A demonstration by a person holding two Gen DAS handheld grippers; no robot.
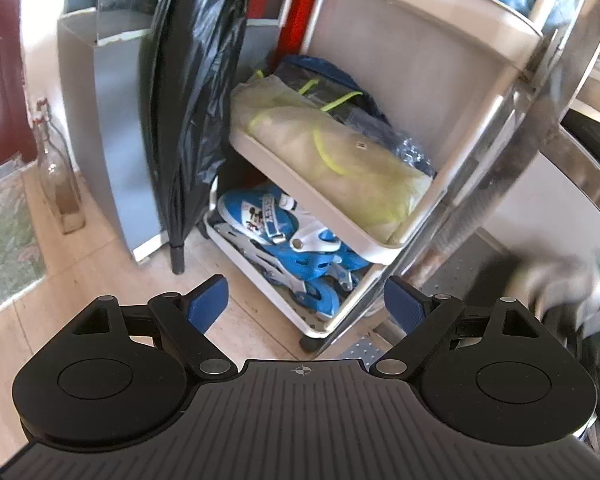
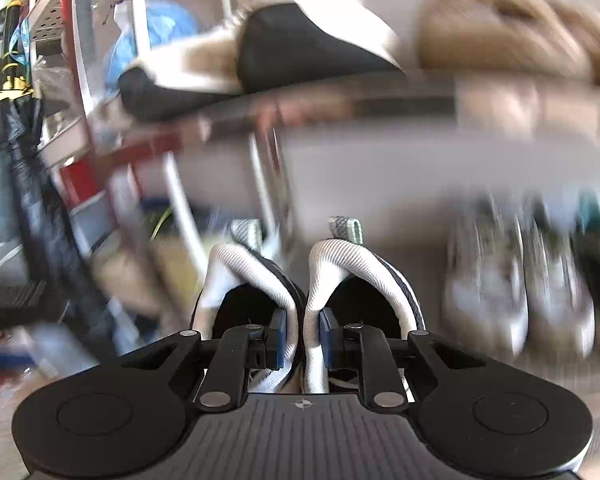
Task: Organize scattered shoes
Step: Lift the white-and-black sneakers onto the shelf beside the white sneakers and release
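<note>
shelves (image 2: 340,100) fill my blurred right view; i pinch both white sneakers (image 2: 300,280) by their inner collars in the right gripper (image 2: 300,338), so one grip carries the pair. left gripper (image 1: 306,300) jaws wide, empty.

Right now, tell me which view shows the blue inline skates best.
The left wrist view. The blue inline skates lie sharp and well lit on the bottom shelf of the white cart, beyond the open left gripper. The right wrist view is heavily blurred, and no skates can be made out there.
</note>
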